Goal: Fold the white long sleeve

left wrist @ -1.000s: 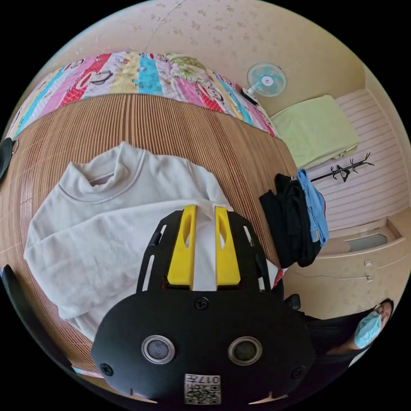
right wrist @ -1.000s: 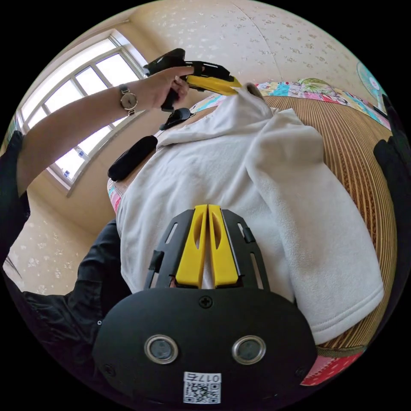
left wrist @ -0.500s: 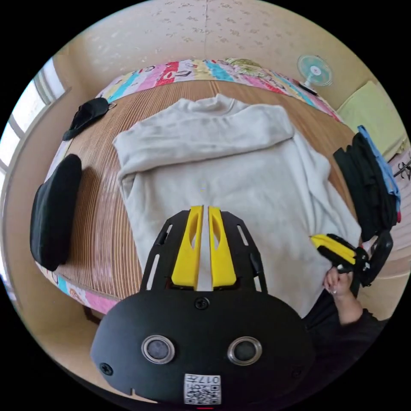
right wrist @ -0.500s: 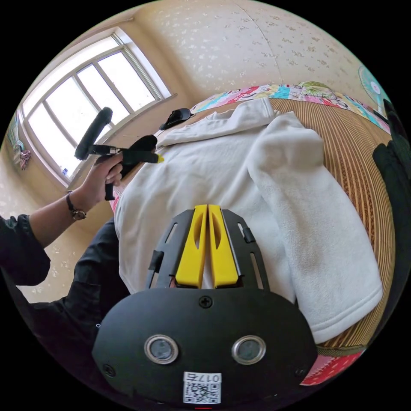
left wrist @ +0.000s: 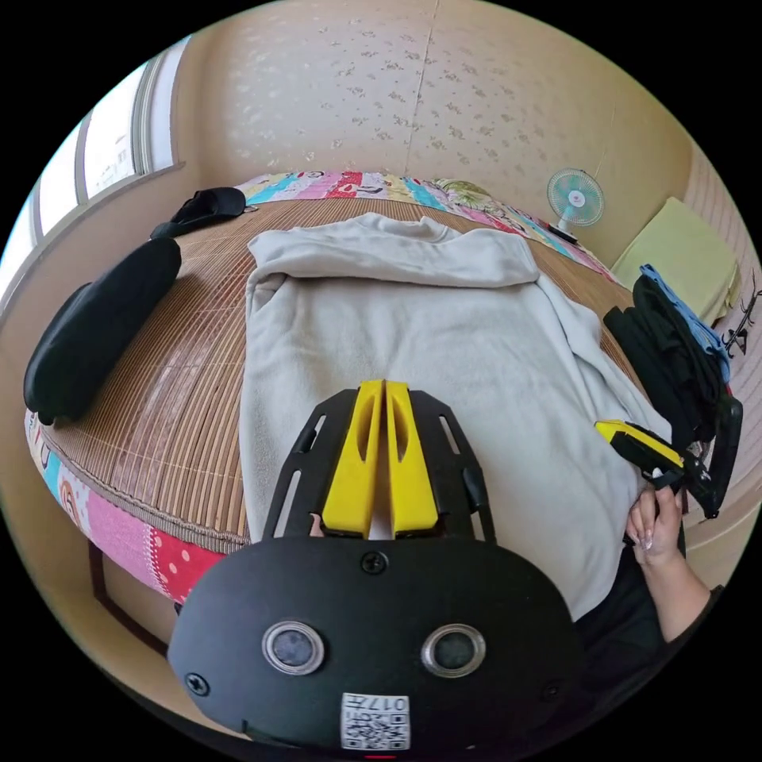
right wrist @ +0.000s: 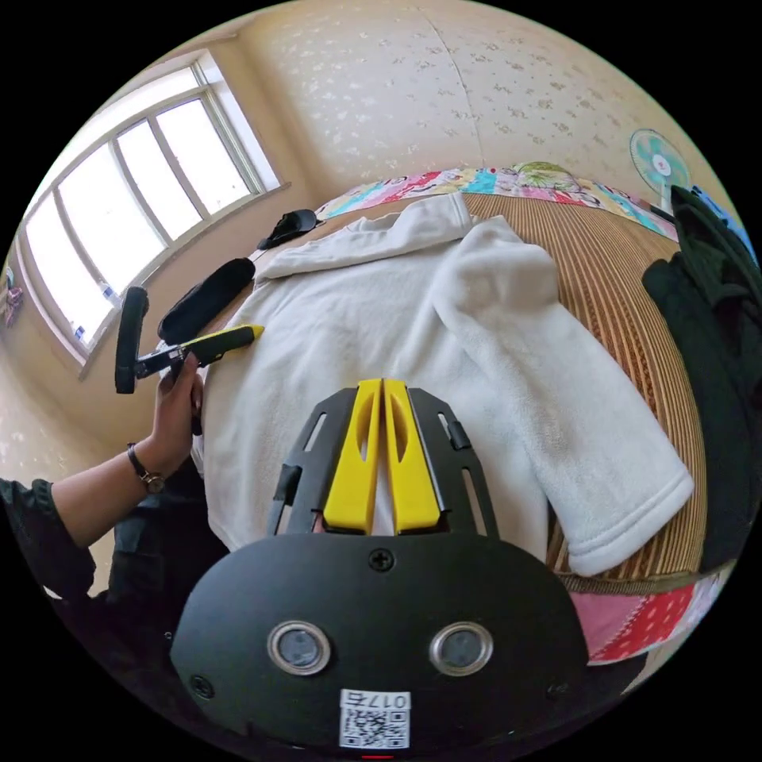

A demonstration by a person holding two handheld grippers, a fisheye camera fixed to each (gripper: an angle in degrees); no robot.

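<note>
On the bamboo mat (left wrist: 182, 373), the white long sleeve (left wrist: 429, 333) hides its cuff (left side); both grippers (left wrist: 383, 389) (right wrist: 383, 386) pinched closed, empty

White long sleeve (left wrist: 429, 333), striped brown mat (left wrist: 182, 373), yellow-jawed left gripper (left wrist: 381, 397)

White long sleeve tops: one (left wrist: 429, 333), lying on the mat.
Tools: two, the left tool (left wrist: 384, 390) and the right tool (right wrist: 379, 389).
Hands: two, the left hand (right wrist: 176, 413) and the right hand (left wrist: 657, 528).
Bamboo mats: one (left wrist: 182, 373).
Patterned bedsheets: one (left wrist: 119, 540).
Black pillows: one (left wrist: 95, 325).
Small black items near the window: one (left wrist: 202, 208).
Fans: one (left wrist: 575, 198).
Dark clothes piles: one (left wrist: 675, 357).
Green cushions: one (left wrist: 683, 262).
Wristwatches: one (right wrist: 147, 476).
</note>
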